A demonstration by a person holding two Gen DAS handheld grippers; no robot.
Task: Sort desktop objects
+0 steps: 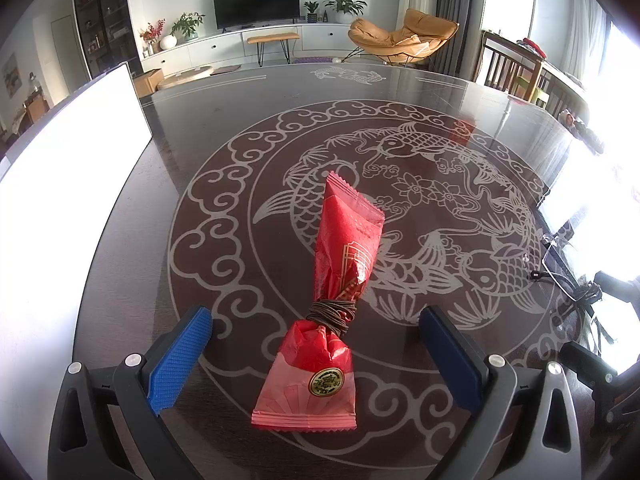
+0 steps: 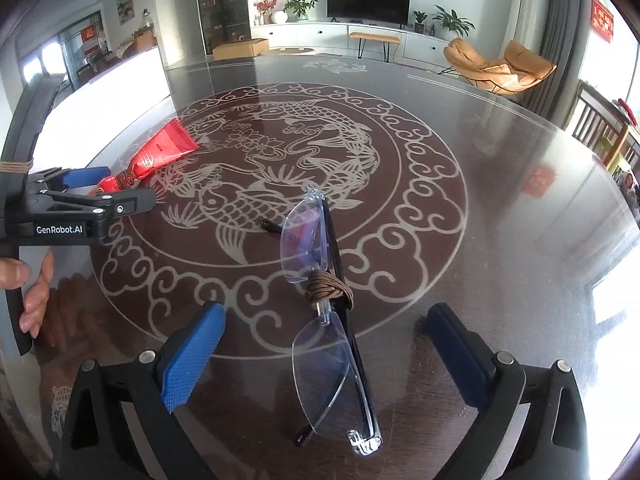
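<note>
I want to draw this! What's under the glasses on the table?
Under the folded glasses you see the dark table with its pale fish-and-cloud pattern, showing right through the clear lenses. A brown cord wraps their middle. The bit under the black arms is hidden.

A: Daylight pours in from the windows (image 1: 624, 80), blowing them out white.
B: Yes, and glare streaks the glossy table (image 2: 520, 184). Fisheye bends the edges; corners go dark. Centre stays sharp.
</note>
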